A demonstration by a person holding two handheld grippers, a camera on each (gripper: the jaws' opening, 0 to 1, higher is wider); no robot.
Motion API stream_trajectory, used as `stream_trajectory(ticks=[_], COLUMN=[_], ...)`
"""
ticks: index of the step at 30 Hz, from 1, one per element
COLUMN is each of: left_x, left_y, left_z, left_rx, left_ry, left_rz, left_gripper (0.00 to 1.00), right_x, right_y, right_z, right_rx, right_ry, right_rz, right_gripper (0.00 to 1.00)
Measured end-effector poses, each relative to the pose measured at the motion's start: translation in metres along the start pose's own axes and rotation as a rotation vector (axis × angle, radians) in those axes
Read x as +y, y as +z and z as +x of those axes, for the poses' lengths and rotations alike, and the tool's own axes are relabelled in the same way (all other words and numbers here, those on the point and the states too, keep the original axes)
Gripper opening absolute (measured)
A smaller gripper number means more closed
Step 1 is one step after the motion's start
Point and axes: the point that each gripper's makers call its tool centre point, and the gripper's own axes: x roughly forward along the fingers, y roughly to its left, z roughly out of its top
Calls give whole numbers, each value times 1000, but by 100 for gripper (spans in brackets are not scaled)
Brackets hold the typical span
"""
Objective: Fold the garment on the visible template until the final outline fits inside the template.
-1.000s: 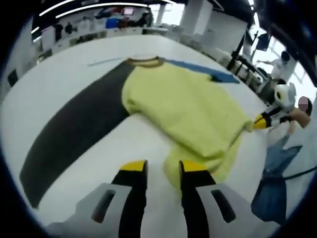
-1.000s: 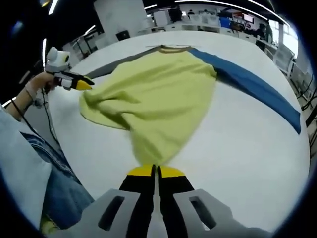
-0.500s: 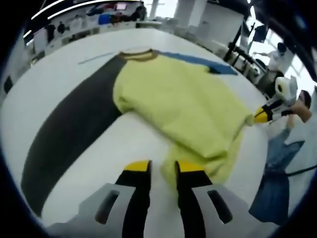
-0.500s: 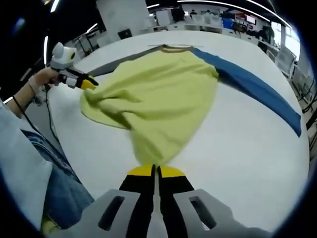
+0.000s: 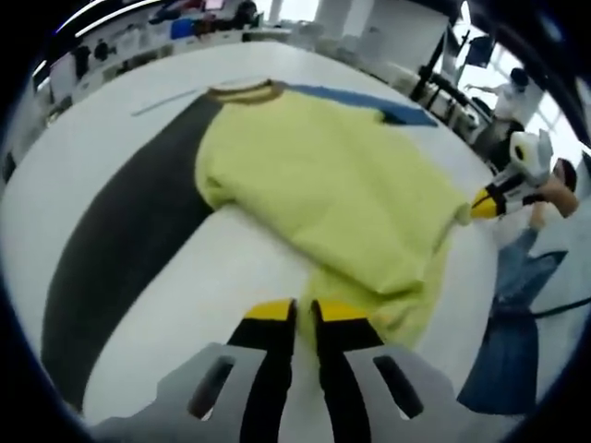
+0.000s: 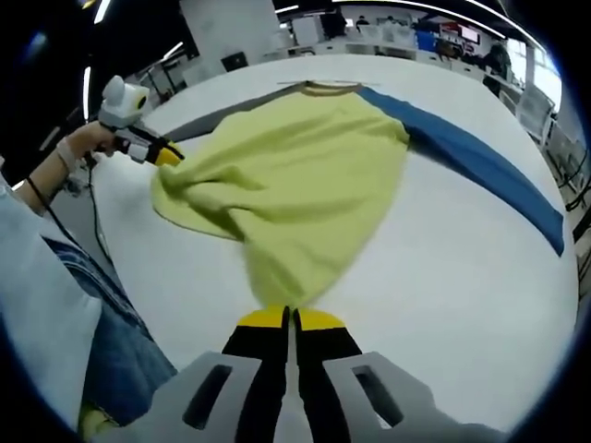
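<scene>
A yellow garment (image 5: 342,185) with a brown collar (image 5: 245,90) lies rumpled on the white table (image 6: 443,277). From the collar a dark grey band (image 5: 120,249) and a blue band (image 6: 471,157) run out flat on the table. My left gripper (image 5: 304,312) sits at the garment's near edge, its jaws almost together; whether cloth is pinched I cannot tell. In the right gripper view the left gripper (image 6: 171,155) touches the garment's (image 6: 295,166) left corner. My right gripper (image 6: 289,318) is shut on the garment's near hem, and the right gripper (image 5: 480,201) meets the cloth's right corner.
A thin blue line (image 5: 166,106) marks the table beside the collar. A person's hand (image 6: 83,143) and jeans (image 6: 102,351) are at the table's left edge. Desks and equipment stand beyond the far edge.
The left gripper's jaws have drawn from wide apart to nearly touching, and it has edged in to the garment's edge. The right gripper stays shut on the hem.
</scene>
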Motion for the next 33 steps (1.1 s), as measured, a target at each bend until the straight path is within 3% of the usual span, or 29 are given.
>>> stream_trajectory(ticks=[13,21,33], left_x=[-2,-2,-2], left_y=[-3,-8,-15], left_z=[1,-3,-16], left_rx=[5,0,-11], left_ry=[17,32,55], left_rz=[32,-15,-89], left_gripper=[1,0,0], right_x=[0,0,-2], right_y=[0,-1,-3], right_z=[0,-1,-5], right_rx=[0,-26,-42], right_ry=[1,-5,-24], right_rz=[2,72,77], right_gripper=[3,3,3])
